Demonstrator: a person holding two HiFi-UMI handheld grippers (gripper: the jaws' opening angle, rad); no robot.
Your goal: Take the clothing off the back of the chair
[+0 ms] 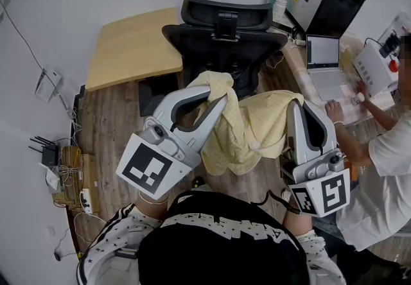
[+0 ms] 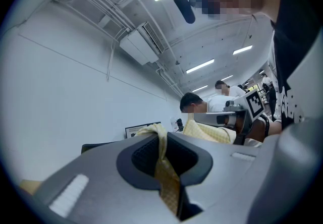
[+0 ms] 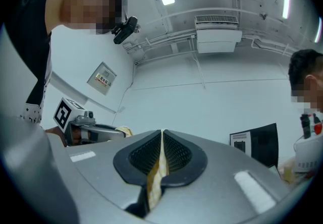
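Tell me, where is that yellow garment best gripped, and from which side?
Probably its upper edge, at two spread points, from the person's side: limp cloth sags, so the left gripper and right gripper each pinch a fold of the yellow garment, hanging between them before the chair.

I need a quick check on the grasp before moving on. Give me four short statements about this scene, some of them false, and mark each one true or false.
1. The left gripper and the right gripper are both shut on the yellow garment. True.
2. The chair is white. False: it is black.
3. An open laptop stands at the right of the head view. True.
4. The garment lies flat on the floor. False: it hangs in the air, stretched between the two grippers.
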